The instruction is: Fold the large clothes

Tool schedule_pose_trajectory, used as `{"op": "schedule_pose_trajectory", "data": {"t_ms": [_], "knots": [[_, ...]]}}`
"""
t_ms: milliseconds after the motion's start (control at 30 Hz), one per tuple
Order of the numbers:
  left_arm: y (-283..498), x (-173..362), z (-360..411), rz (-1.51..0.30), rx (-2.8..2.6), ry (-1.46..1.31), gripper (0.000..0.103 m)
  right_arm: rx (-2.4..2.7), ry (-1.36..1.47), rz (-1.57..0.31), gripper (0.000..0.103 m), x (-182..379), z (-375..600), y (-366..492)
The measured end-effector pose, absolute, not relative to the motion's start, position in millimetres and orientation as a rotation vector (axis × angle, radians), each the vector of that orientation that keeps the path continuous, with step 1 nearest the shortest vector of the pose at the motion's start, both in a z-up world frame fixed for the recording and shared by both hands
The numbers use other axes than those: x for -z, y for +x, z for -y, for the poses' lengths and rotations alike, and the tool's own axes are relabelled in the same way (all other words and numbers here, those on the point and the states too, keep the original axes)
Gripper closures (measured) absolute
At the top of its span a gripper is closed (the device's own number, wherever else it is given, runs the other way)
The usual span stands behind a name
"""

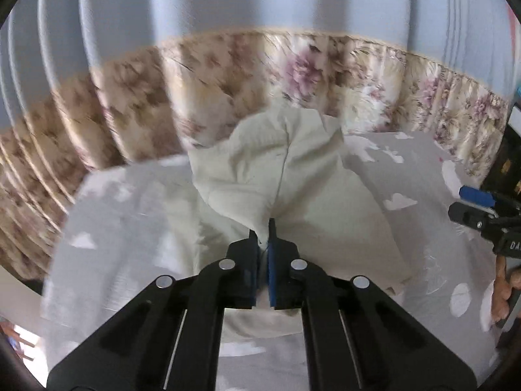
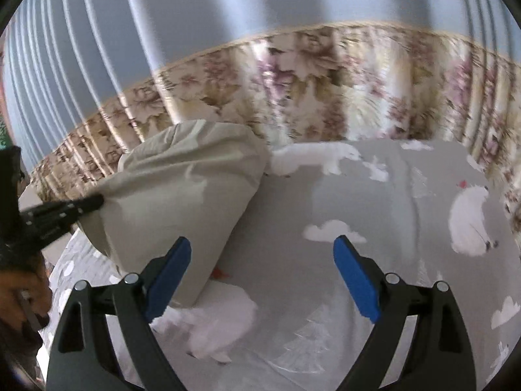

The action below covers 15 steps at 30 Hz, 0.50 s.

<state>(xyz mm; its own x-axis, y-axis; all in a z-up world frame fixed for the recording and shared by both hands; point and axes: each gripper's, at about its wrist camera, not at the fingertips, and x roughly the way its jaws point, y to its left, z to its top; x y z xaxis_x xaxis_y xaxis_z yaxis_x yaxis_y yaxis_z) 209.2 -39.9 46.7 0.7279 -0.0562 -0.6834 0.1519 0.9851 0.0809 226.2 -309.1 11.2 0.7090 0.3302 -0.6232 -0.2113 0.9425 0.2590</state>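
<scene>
Blue-padded left hand-held gripper (image 1: 264, 239) — clenched on a pinch of cream garment (image 1: 276, 169), lifted above the grey printed bedsheet (image 2: 374, 195). Right hand-held gripper (image 2: 262, 260) — jaws spread, nothing held. Floral curtain (image 2: 325, 75) behind.

Grey bedsheet (image 2: 374, 195), printed with white polar bears (image 2: 472, 218), white clouds (image 2: 332, 229) and faint white trees; spread flat across the bed.
Floral curtain band (image 2: 325, 88), cream with mauve and brown blossoms, pleated, running behind the bed's far edge.
Pale blue curtain (image 2: 195, 16), pleated, hanging above the floral band.
</scene>
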Motion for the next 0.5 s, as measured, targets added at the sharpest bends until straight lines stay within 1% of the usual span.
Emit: {"op": "schedule_pose_trajectory", "data": {"t_ms": [33, 133, 233, 300, 400, 433, 500], "knots": [[209, -46, 36, -0.748, 0.103, 0.146, 0.100, -0.324, 0.165, -0.720, 0.014, -14, 297, 230], [213, -16, 12, -0.806, 0.056, 0.137, 0.100, -0.364, 0.137, -0.732, 0.014, -11, 262, 241], [218, 17, -18, -0.852, 0.029, 0.047, 0.099, -0.409, 0.093, -0.758, 0.014, 5, 223, 247], [219, 29, -29, -0.852, 0.017, 0.047, 0.099, -0.397, 0.021, -0.773, 0.013, 22, 197, 252], [222, 41, -43, -0.851, 0.028, 0.057, 0.099, -0.372, 0.000, -0.786, 0.008, 41, 180, 256], [222, 46, -48, -0.854, 0.031, 0.055, 0.099, -0.355, -0.030, -0.788, 0.002, 47, 174, 257], [223, 59, -59, -0.865, 0.052, 0.063, 0.097, -0.338, -0.107, -0.786, 0.002, 63, 162, 260]]}}
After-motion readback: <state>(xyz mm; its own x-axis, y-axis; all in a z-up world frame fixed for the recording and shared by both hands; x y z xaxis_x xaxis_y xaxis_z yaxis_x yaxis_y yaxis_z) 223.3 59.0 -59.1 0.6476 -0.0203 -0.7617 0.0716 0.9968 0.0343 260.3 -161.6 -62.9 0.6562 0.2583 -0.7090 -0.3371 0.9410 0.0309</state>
